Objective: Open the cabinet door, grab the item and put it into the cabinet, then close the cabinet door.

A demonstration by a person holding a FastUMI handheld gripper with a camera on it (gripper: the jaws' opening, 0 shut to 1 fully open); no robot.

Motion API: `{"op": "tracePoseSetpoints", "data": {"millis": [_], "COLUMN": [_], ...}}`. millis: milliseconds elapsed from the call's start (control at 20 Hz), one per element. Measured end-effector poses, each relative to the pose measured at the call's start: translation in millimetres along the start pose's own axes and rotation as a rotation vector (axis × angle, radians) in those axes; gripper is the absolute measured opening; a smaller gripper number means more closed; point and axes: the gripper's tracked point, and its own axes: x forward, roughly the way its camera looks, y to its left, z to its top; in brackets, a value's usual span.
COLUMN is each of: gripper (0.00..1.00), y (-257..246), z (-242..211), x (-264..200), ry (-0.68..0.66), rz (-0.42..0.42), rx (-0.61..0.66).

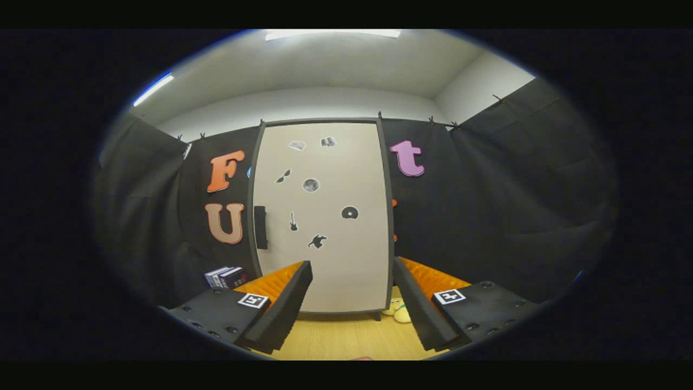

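A tall cabinet stands straight ahead with its pale door (325, 227) closed; small dark stickers dot the door. A black handle (261, 227) sits at the door's left edge, about mid height. A pale yellow soft item (398, 311) lies on the wooden tabletop (346, 338) at the cabinet's lower right corner, partly hidden behind my right finger. My gripper (352, 271) is open, well short of the cabinet, with nothing between its fingers. The left fingertip (303, 271) points toward the door's lower part, below and right of the handle.
A small stack of dark books or boxes (226, 276) lies to the left of the cabinet, beside my left finger. Black cloth walls close the booth on both sides and behind the cabinet.
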Motion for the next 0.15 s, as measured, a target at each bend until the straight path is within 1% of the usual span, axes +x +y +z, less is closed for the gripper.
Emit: {"op": "tracePoseSetpoints", "data": {"millis": [150], "gripper": [0.95], "y": [3.2], "z": [-7.0], "x": [3.1], "ry": [0.016], "rz": [-0.001], "rx": [0.012]}}
